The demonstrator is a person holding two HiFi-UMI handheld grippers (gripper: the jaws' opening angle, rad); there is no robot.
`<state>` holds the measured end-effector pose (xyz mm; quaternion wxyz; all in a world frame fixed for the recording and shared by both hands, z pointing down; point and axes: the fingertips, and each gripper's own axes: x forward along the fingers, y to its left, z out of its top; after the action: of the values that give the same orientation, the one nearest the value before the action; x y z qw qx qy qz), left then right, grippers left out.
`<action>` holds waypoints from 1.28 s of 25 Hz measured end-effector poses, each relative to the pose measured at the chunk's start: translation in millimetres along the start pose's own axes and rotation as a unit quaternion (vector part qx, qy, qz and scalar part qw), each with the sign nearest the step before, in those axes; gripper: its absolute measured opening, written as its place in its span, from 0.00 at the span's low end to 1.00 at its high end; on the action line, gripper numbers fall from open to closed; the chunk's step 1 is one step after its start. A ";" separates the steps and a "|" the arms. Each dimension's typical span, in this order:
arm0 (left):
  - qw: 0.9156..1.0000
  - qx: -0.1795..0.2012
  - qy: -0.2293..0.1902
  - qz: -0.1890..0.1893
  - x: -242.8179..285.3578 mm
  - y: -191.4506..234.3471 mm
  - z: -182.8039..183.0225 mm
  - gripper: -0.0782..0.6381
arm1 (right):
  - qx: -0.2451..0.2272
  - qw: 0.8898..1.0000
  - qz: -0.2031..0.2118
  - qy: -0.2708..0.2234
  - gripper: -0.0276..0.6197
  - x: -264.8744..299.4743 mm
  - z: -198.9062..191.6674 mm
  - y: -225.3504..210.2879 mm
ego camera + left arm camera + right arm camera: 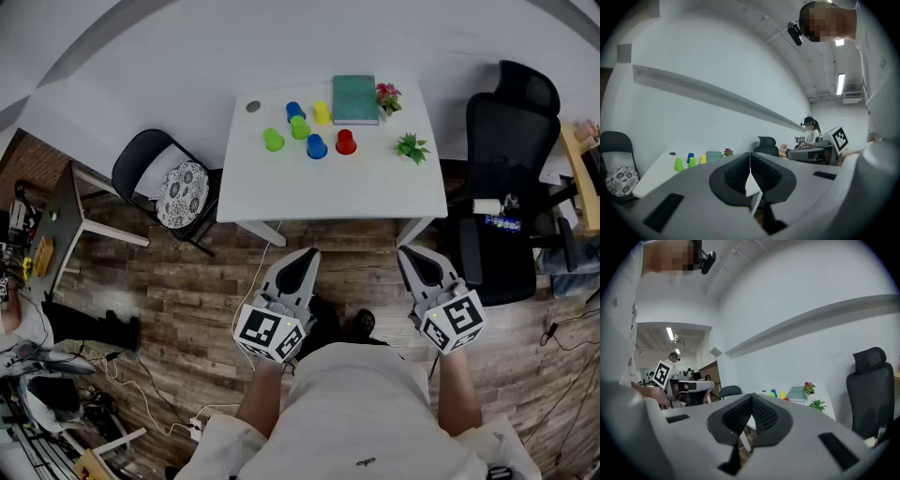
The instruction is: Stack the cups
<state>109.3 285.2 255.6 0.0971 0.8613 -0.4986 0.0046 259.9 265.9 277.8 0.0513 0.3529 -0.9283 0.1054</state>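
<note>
Your left gripper [305, 253] and right gripper [405, 251] are over the wood floor [187, 291], short of the tabletop's [375, 192] near edge. Both pairs of jaws are pressed together, nothing pinched.

Six cups stand apart on the far half of the tabletop, left of middle, none stacked:
- The left green cup [273, 140] is closest to the left edge.
- The second green cup [299, 127] is just right of it.
- The far blue cup [295, 111] and yellow cup [322, 112] are near the far edge.
- The near blue cup [317, 146] and red cup [346, 142] stand side by side, closest to you.

The book [354, 98] lies at the far edge, just right of the yellow cup. The flower pot [387, 97] is beside the book, and the green plant [412, 147] is near the right edge. A grey disc [253, 106] sits at the far left corner.
</note>
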 end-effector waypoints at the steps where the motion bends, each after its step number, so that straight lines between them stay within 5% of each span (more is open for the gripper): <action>1: 1.000 0.000 0.000 0.002 1.7 -0.2 -0.2 0.14 | -0.001 1.000 -0.002 0.000 0.05 -0.7 0.9 -2.0; 15: 0.999 0.036 0.017 0.018 -0.7 -14.2 -9.7 0.14 | -0.015 1.000 -0.022 -0.009 0.05 -14.5 -2.4 -9.3; 32: 1.000 0.017 0.018 0.016 8.7 27.9 -11.3 0.14 | -0.003 1.000 -0.015 0.012 0.05 27.9 -0.3 -6.7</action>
<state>90.7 266.2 272.1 0.0915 0.8547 -0.5102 0.0299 243.6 243.1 283.9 0.0646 0.3653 -0.9226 0.1060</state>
